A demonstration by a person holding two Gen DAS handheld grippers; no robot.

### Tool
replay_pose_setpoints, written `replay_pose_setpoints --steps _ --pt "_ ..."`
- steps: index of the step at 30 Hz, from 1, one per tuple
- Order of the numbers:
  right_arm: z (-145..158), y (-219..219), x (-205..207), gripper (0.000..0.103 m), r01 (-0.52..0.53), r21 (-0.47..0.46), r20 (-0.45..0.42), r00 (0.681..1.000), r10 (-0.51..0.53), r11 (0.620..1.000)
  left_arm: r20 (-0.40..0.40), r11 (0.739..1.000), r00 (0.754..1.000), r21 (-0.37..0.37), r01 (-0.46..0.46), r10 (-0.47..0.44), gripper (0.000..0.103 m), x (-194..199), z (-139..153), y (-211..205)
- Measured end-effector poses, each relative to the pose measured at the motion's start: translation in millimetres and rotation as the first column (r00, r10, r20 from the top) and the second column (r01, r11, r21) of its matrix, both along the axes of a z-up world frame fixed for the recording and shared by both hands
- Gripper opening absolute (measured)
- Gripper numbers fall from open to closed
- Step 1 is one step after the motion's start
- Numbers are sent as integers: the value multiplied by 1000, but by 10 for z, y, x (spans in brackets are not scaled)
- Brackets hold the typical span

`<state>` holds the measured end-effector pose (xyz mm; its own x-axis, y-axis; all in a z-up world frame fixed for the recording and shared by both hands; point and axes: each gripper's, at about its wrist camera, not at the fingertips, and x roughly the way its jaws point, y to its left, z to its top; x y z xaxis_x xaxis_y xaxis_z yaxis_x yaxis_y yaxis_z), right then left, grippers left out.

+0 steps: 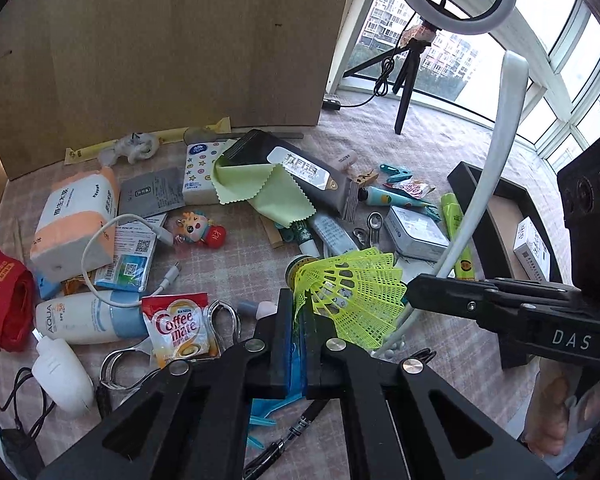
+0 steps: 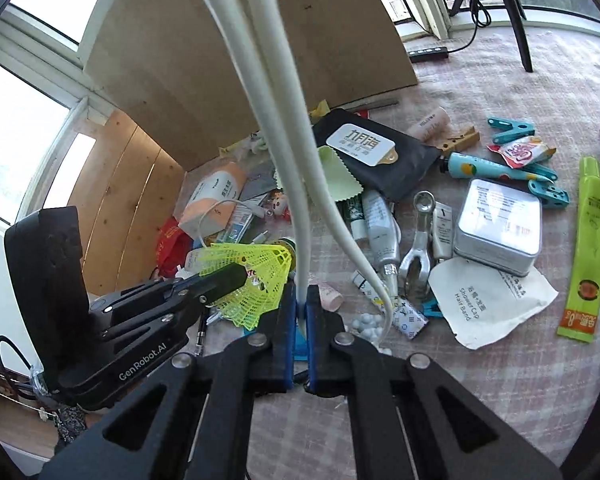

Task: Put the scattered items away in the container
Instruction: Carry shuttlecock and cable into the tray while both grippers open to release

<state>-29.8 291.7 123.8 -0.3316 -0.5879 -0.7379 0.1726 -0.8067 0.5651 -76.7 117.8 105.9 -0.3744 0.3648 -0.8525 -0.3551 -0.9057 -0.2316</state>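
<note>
My left gripper (image 1: 298, 304) is shut on the mesh skirt of a yellow plastic shuttlecock (image 1: 352, 292), held just above the floor clutter. My right gripper (image 2: 300, 300) is shut on one end of a white hairband (image 2: 276, 120), which arcs up out of the top of the right wrist view. From the left wrist view the right gripper (image 1: 414, 286) comes in from the right with the hairband (image 1: 500, 152) curving above it. The left gripper (image 2: 236, 276) and shuttlecock (image 2: 256, 264) hang close to the left of the right fingers. A black tray container (image 1: 472, 184) with a white box inside sits at the right.
Several items litter the pink checked mat: a tissue pack (image 1: 76, 216), black pouch (image 1: 300, 164), green cloth (image 1: 268, 192), metal tin (image 2: 500, 224), green tube (image 2: 588, 240), Coffee mate sachet (image 1: 178, 324), sunscreen bottle (image 1: 80, 318). A cardboard board (image 1: 172, 40) stands behind; a ring-light tripod (image 1: 408, 80) stands near the window.
</note>
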Motion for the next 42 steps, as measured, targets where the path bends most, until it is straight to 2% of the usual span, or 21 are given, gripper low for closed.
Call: replay_pose_setpoints --steps 3,6,10,15,20,24,28,33,36,39,40,41,42 --pt "160 -14 10 5 -8 2 -41 999 8 1000 -8 1000 1000 4 -8 8 2 38 58 -31" --pt "364 0 54 5 -14 43 -96 995 18 999 -32 1000 999 6 -8 9 2 75 149 -20" --pt "538 175 99 5 -1 76 -133 991 11 997 -65 1000 998 18 9 -8 2 113 291 90" --pt "630 684 199 5 74 93 -114 991 -63 993 -89 996 994 48 72 -68 2 183 422 436" --pt "709 1402 425 5 192 136 -106 978 -178 972 -103 979 979 87 185 -176 2 314 496 1038" --pt "679 2020 704 5 300 186 -88 954 -288 936 -122 951 955 116 285 -271 2 480 561 1631" --pt "544 2557 958 5 385 258 -54 921 -385 886 -138 909 914 126 397 -380 2 714 584 2259" --pt "325 3063 1125 5 438 303 9 886 -463 846 -145 859 860 91 503 -488 2 1000 502 2936" --pt "245 3241 1150 5 460 324 18 871 -492 827 -160 840 835 54 541 -527 2 1131 461 3236" --pt "188 3329 1141 5 464 329 22 867 -499 822 -183 824 812 16 566 -554 2 1237 431 3440" --pt "167 3343 1122 6 461 321 23 869 -493 827 -190 810 797 13 586 -574 6 1257 413 3494" --pt "140 3358 1096 6 459 320 29 870 -493 829 -191 797 782 -8 604 -594 27 1290 394 3554" --pt "118 3387 1076 11 466 334 38 862 -506 819 -193 797 777 -47 602 -599 45 1317 375 3598"
